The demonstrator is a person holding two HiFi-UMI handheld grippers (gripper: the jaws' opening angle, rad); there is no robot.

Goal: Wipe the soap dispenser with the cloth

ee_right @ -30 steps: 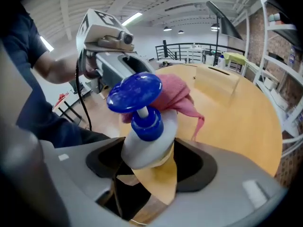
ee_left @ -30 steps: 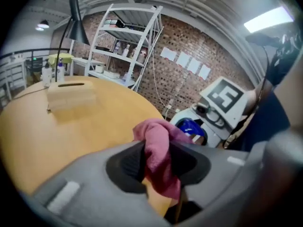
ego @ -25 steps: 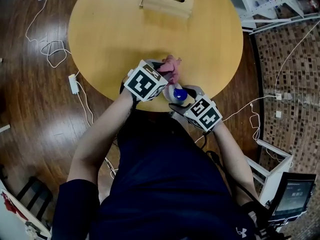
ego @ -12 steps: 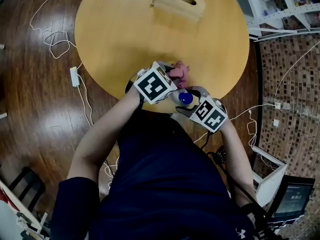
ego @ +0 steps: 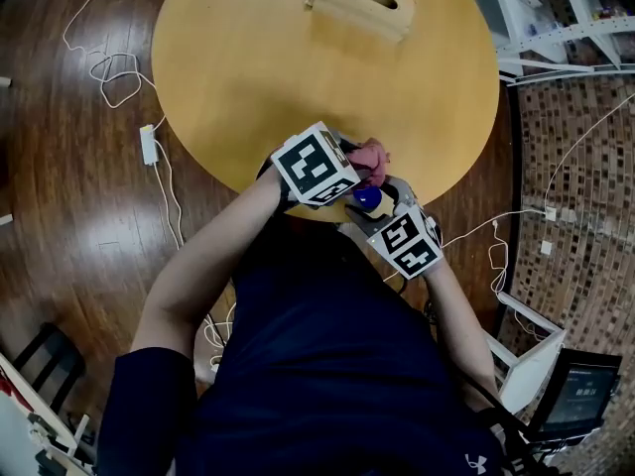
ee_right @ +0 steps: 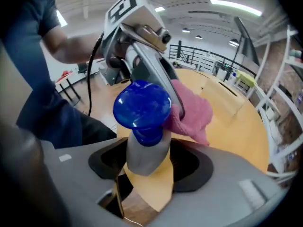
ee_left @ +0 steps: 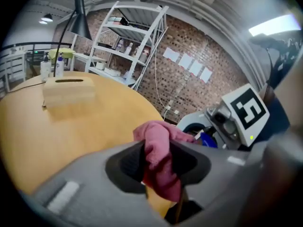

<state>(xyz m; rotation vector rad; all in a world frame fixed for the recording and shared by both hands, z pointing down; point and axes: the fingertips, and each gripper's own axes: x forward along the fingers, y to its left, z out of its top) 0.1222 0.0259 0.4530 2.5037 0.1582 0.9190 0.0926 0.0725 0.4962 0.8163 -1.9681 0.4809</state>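
Soap dispenser (ee_right: pixel 144 126), grey body with blue pump head: clamped between the jaws of the right hand-held gripper (ee_right: pixel 149 162), off the surface, over the near edge of the bench (ego: pixel 258 77). Jaws just been closing, pads now pressing on the grey body. Just beyond, pink cloth (ee_left: pixel 158 145): bunched, pinched between the closed jaws of the left hand-held gripper (ee_left: pixel 158 163), lying against the side of the blue pump head. Those 2 hand-held grippers close together at the bench's near rim. Farther across the round wooden bench, 1 wooden box (ego: pixel 362 3) with a slot in its top, well apart from both. Farthest, white shelf rack (ee_left: pixel 128 41) against a brick wall.
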